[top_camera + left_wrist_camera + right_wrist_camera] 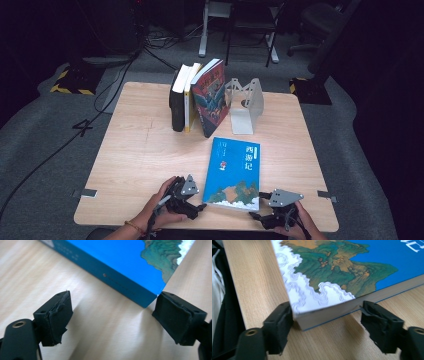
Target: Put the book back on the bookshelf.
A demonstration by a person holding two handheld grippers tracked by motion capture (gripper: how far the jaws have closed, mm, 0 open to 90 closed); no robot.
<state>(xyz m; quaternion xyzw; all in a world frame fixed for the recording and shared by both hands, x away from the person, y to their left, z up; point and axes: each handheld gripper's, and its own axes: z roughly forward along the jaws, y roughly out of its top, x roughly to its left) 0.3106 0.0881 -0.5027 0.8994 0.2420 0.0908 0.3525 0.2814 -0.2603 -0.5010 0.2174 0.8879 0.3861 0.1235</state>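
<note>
Lining up: both hands are closing in on the blue book (234,172), which is lying flat near the front edge of the table (135,150), cover up.
Book's long axis: running away from the person, toward the row of upright books (197,97) and the white bookend (246,105) at the back.
Left claw (199,206): sitting just beside the book's near left corner, jaws standing wide with nothing between them; in the left gripper view the blue spine corner (148,298) is poking toward the gap, apart from the left pad and right at the right-hand pad (178,320).
Right claw (254,216): hanging at the near right corner, jaws apart and straddling that corner (312,317); one pad looks like it's touching the edge, the other is clear of it, so no squeeze yet.
Nearer hand: I'd say the right one, since the corner is already between its jaws.
Next bit, my guess: the right is pinching the short near edge while the left is steadying the spine side.
</note>
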